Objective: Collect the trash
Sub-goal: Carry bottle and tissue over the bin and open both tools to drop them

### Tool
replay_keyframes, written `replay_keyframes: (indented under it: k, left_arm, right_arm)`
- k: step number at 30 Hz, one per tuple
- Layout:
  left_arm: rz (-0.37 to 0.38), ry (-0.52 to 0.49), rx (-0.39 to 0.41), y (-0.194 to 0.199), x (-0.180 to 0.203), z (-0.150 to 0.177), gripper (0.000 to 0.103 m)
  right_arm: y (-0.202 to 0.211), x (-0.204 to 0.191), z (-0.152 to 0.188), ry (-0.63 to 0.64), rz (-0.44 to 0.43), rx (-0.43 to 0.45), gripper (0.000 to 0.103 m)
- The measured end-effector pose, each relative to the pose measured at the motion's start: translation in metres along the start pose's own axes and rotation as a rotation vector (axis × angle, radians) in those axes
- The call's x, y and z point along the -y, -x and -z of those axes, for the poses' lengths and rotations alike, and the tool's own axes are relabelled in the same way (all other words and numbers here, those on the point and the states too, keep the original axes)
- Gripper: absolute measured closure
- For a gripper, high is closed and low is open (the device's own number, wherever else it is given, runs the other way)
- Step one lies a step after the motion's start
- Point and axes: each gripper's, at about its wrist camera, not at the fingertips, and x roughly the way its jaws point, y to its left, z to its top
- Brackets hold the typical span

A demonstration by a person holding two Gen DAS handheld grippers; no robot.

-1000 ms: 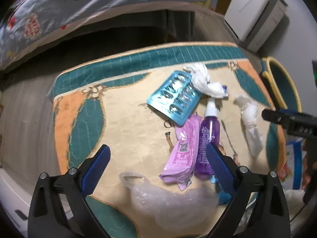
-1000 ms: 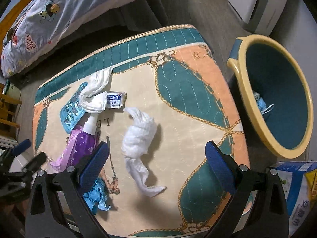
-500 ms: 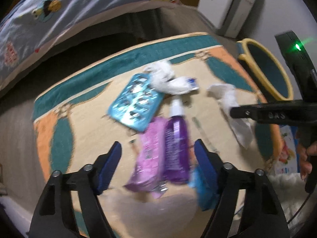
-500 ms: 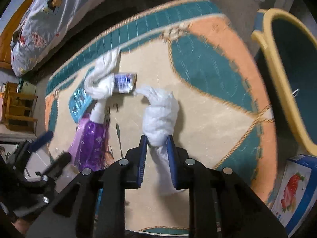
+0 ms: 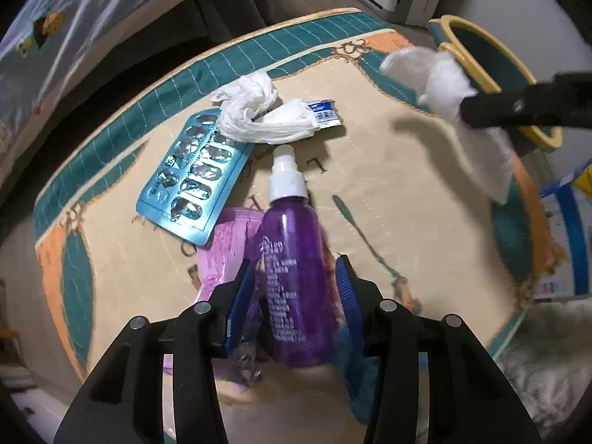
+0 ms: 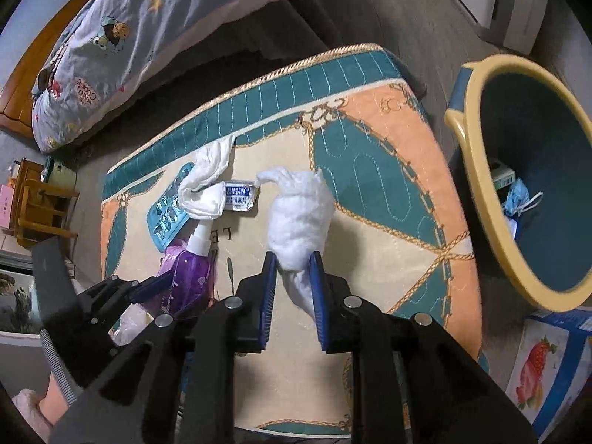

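- Left gripper (image 5: 296, 281): jaws closed in on the purple spray bottle (image 5: 292, 270), one blue pad against each side of its body; bottle lying on the rug (image 5: 388, 170), white cap pointing away toward the far edge
- Right gripper (image 6: 294, 288): jaws pinching the narrow lower end of a white tissue wad (image 6: 298, 222); wad standing up clear of the rug in front of the fingers, bulky end uppermost; in the left wrist view, seen blurred, just beside the basin rim
- Blue pill blister (image 5: 194, 181): flat on the rug left of the bottle's cap; one corner tucked under a crumpled white plastic wrapper (image 5: 259, 111)
- Small blue-and-white sachet (image 5: 323, 113): touching the right end of that wrapper, beyond the bottle cap
- Pink packet (image 5: 225, 244): under the bottle's left side, partly hidden by the left finger
- Yellow-rimmed basin (image 6: 477, 192): on the floor just off the rug's right edge; inside, a blue face mask (image 6: 518, 199) and a small box, too small to read
- Bedding with cartoon print (image 6: 148, 26): beyond the far edge of the rug
- Carton with a strawberry picture (image 6: 540, 362): on the floor near the basin, at the rug's near right corner
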Motion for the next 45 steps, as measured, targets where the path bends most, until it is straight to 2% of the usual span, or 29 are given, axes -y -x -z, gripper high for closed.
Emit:
replay_keyframes:
  k: [1,2,3,6,9,18,27,29,33,45]
  left_arm:
    - [-0.011,-0.004,0.002,-0.002,0.001,-0.001,0.060]
    - [-0.014,-0.007,0.001,-0.004,0.001,-0.001,0.068]
    - [-0.015,-0.008,-0.003,-0.006,0.001,-0.002,0.069]
    - [-0.028,-0.006,0.004,-0.008,0.003,-0.007,0.070]
    - [-0.011,0.002,0.026,0.002,0.001,-0.007,0.070]
    - [0.075,0.013,0.235,0.066,0.006,-0.026,0.070]
    - [0.119,-0.008,0.391,0.119,0.023,-0.051,0.070]
    - [0.095,-0.011,0.395,0.128,0.026,-0.051,0.070]
    - [0.112,-0.008,0.398,0.131,0.029,-0.063,0.070]
    - [0.122,-0.114,0.345,0.101,0.068,-0.107,0.070]
  right_arm:
    - [0.002,0.001,-0.001,0.004,0.002,0.003,0.085]
    - [0.004,0.000,-0.003,0.013,0.007,0.011,0.085]
    - [0.007,0.001,-0.004,0.018,0.008,0.018,0.085]
    - [0.018,0.007,-0.009,0.018,0.003,0.042,0.085]
    - [0.029,0.010,-0.014,0.018,-0.005,0.068,0.085]
    - [0.073,0.030,-0.030,-0.027,-0.050,0.180,0.085]
    - [0.113,0.049,-0.043,-0.015,-0.008,0.295,0.085]
    - [0.115,0.056,-0.046,-0.027,0.001,0.305,0.085]
    - [0.118,0.074,-0.052,-0.066,-0.002,0.318,0.085]
    - [0.112,0.141,-0.063,-0.179,0.067,0.299,0.085]
